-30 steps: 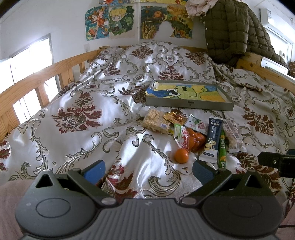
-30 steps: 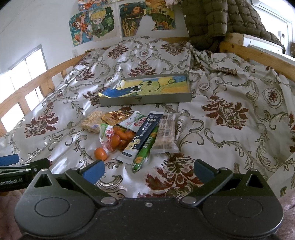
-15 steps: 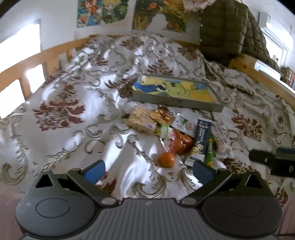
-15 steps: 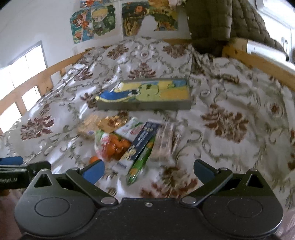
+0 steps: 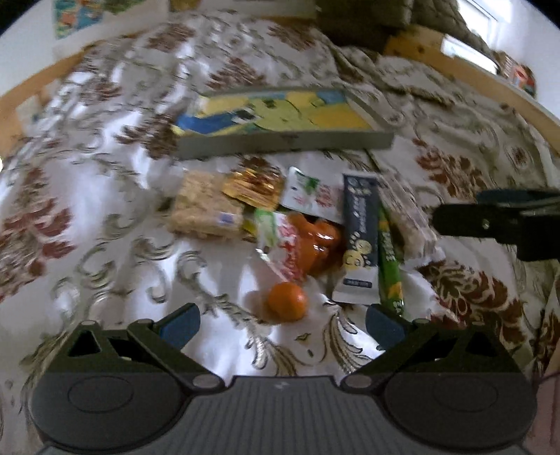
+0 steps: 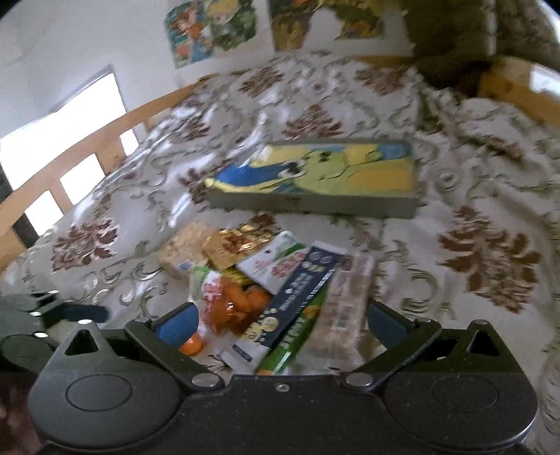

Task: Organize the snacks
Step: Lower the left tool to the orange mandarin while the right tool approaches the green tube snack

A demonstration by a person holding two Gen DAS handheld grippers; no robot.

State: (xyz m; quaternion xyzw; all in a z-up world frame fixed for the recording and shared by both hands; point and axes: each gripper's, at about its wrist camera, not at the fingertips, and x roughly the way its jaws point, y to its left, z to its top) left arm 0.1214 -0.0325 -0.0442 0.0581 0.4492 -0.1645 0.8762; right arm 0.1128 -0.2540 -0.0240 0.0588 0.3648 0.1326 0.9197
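Note:
A pile of snacks lies on the patterned bedspread: a rice cracker pack (image 5: 204,210), a gold packet (image 5: 253,185), a white-green packet (image 5: 309,194), a bag of orange snacks (image 5: 308,238), a dark blue pack (image 5: 360,238), a green stick (image 5: 388,266), a clear bar pack (image 6: 346,301) and a loose orange (image 5: 287,306). A shallow grey box with a cartoon picture (image 5: 280,119) lies behind them. My left gripper (image 5: 280,323) is open just before the orange. My right gripper (image 6: 280,323) is open over the near end of the pile.
A wooden bed rail (image 6: 70,147) runs along the left, with a window behind it. A green quilted jacket (image 6: 455,38) hangs at the back right. Posters (image 6: 210,28) hang on the wall. The right gripper shows in the left wrist view (image 5: 490,217).
Both grippers have moved forward and down toward the snack pile, which now looks larger. The right gripper has come closest, with the packs between its fingers.

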